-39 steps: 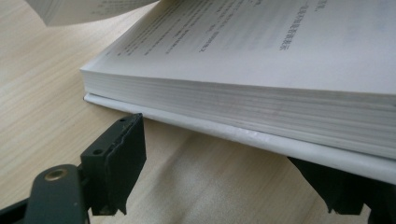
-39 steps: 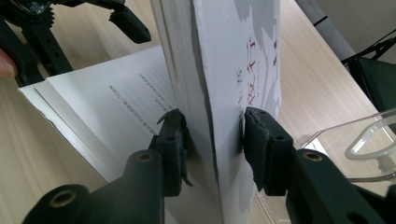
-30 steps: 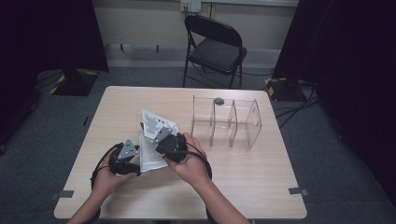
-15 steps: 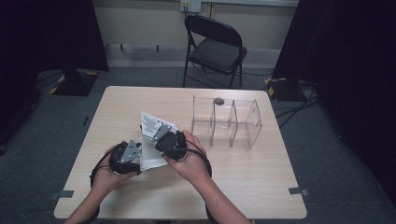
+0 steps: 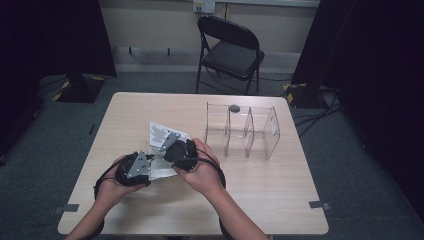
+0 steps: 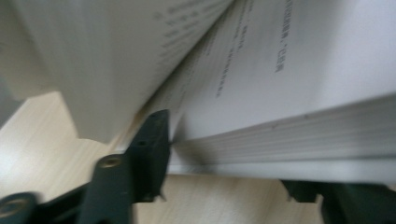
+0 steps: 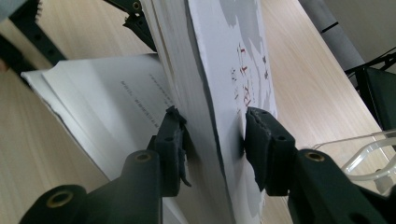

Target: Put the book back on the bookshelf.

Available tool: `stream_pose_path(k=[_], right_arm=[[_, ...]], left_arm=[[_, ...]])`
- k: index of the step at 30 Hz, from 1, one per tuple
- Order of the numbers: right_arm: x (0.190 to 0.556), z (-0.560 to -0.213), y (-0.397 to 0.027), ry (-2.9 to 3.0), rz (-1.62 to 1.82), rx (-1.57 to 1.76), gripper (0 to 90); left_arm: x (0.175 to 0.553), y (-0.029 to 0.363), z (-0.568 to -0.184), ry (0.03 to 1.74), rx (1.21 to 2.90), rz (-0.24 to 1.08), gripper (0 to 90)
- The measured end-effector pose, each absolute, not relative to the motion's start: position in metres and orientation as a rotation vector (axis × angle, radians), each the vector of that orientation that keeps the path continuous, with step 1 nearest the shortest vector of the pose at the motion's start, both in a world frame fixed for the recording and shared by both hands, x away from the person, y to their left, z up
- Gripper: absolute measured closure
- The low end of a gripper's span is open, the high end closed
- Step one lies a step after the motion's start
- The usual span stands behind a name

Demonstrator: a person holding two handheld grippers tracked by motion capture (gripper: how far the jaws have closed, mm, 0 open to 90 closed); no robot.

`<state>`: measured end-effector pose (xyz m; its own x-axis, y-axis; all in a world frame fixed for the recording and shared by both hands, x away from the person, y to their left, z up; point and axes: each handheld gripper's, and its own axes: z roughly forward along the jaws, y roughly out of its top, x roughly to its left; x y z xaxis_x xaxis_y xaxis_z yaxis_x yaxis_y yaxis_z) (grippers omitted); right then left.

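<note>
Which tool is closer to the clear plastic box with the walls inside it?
Right. The right tool sits just left of the clear box; the left tool is farther left, nearer the person, both at the book.

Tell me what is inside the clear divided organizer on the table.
In the high view the clear organizer has three compartments that look empty. A small dark round object shows at its far wall; whether that sits inside, on the rim, or behind cannot be told.

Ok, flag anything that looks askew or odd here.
The book lies splayed open, skewed to the table edge. The right gripper clamps its cover and front pages upright; the left gripper straddles the lower pages. No damage shows.
</note>
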<state>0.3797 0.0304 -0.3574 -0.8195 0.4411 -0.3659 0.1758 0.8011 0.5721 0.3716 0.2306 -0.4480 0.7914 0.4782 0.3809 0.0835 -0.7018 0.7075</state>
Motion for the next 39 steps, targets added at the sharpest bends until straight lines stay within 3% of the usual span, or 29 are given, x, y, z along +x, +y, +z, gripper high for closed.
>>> stream_pose_path(k=[9, 18, 27, 31, 37, 39], right_arm=[[0.378, -0.35, 0.033, 2.505, 0.721, 0.442, 59.3], [0.376, -0.353, 0.034, 2.501, 0.722, 0.429, 59.2], [0.376, -0.352, 0.033, 2.507, 0.712, 0.427, 59.1], [0.376, -0.352, 0.033, 2.508, 0.715, 0.42, 59.1], [0.376, -0.352, 0.034, 2.513, 0.735, 0.411, 57.3], [0.376, -0.351, 0.034, 2.524, 0.741, 0.393, 56.1]], left_arm=[[0.372, 0.234, -0.442, 0.432, 2.263, 0.684, 46.7], [0.373, 0.234, -0.445, 0.415, 2.264, 0.677, 41.9], [0.375, 0.226, -0.449, 0.385, 2.285, 0.663, 30.7], [0.373, 0.225, -0.447, 0.35, 2.281, 0.706, 35.2], [0.371, 0.227, -0.438, 0.329, 2.262, 0.779, 55.1], [0.37, 0.228, -0.435, 0.349, 2.258, 0.749, 57.0]])
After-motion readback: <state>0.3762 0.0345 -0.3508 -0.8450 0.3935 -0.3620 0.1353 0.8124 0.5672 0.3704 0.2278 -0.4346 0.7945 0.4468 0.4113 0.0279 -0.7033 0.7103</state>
